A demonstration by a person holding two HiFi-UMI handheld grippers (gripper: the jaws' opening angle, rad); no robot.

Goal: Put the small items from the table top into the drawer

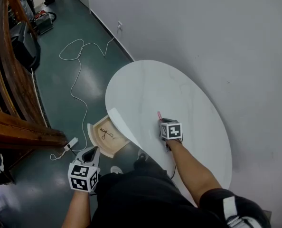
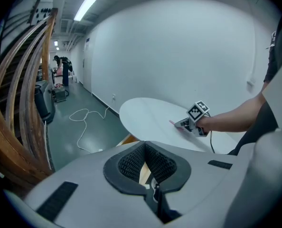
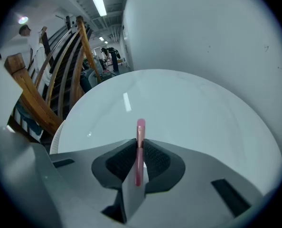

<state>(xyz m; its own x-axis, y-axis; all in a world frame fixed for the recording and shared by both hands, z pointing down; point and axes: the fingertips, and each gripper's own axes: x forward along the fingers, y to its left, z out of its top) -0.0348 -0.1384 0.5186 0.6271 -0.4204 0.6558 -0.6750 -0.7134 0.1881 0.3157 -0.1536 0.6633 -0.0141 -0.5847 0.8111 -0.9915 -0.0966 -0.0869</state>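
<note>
Tabletop [image 1: 179, 94] beneath, right claw [image 3: 140, 145] clamps a pink stick [image 3: 140, 126] lengthwise, tip pointing straight ahead; left claw [image 2: 145, 148] closed, empty.

Light: bright, even, from ceiling strip lamps [image 2: 86, 6].
Glare: lamp streak on tabletop [image 3: 127, 101], beyond right gripper [image 3: 140, 144] fingers [image 3: 156, 158].
Edges: gripper views bulge, corners black.
</note>
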